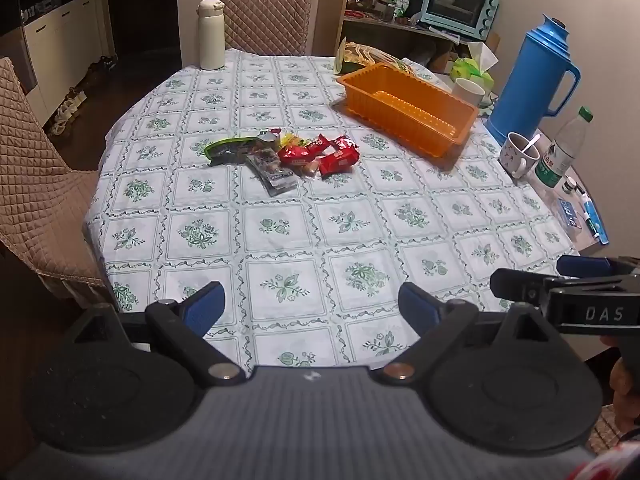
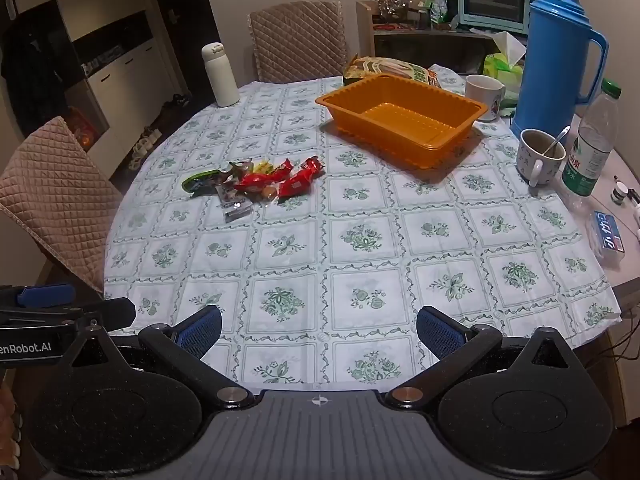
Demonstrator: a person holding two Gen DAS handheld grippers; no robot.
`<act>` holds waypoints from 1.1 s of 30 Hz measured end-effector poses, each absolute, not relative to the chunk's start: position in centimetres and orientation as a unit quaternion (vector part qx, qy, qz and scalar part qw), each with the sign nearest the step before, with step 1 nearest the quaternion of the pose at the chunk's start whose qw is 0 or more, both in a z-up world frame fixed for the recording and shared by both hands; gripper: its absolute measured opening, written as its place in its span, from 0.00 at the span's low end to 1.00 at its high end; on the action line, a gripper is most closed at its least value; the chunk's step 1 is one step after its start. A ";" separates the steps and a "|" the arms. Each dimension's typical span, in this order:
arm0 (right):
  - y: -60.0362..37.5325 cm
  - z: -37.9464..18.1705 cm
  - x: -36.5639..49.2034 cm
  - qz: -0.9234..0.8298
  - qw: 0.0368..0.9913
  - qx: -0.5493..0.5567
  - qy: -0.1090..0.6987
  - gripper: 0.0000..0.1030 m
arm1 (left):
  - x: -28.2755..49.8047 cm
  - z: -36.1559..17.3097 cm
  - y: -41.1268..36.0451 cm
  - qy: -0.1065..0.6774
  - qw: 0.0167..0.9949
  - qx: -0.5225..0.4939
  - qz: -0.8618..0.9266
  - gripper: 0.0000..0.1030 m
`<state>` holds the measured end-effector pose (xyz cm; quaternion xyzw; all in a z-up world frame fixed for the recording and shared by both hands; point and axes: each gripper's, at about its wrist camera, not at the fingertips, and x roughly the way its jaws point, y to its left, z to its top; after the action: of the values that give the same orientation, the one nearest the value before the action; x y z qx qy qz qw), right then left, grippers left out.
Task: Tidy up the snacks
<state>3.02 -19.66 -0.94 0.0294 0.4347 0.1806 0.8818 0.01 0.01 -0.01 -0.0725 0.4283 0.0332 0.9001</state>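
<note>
Both grippers hover low over the near table edge, the left gripper (image 1: 311, 306) and right gripper (image 2: 319, 330) with jaws spread wide and empty. Well beyond them the snack pile (image 1: 282, 154) lies loose on the tablecloth (image 1: 320, 240), apart from the empty orange tray (image 1: 408, 108). Sorting hasn't begun; next comes reaching one packet, probably a red one.

a round table (image 2: 624, 288) under a floral cloth (image 2: 360, 240). on it: a heap of snacks (image 2: 260, 184) left of centre, an empty orange tray (image 2: 400, 100) beyond, a white bottle (image 2: 220, 76) at the far edge, and mugs (image 2: 540, 156), a blue flask (image 2: 560, 56) and a water bottle (image 2: 592, 144) at the right.
</note>
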 end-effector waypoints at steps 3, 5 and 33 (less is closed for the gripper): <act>-19.6 -0.9 3.1 0.180 0.882 0.028 0.435 1.00 | 0.0 0.0 0.0 0.428 0.900 -0.072 0.034 0.90; -19.7 -0.9 3.1 0.181 0.882 0.028 0.435 1.00 | 0.0 0.0 0.0 0.428 0.901 -0.072 0.034 0.90; -19.4 -1.4 3.9 0.183 0.882 0.024 0.433 1.00 | 0.9 -0.8 0.6 0.430 0.899 -0.075 0.035 0.90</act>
<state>3.90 -19.42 -1.42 0.0241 0.4331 0.1834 0.8822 0.89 0.62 -0.84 -0.0753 0.4301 0.0348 0.8990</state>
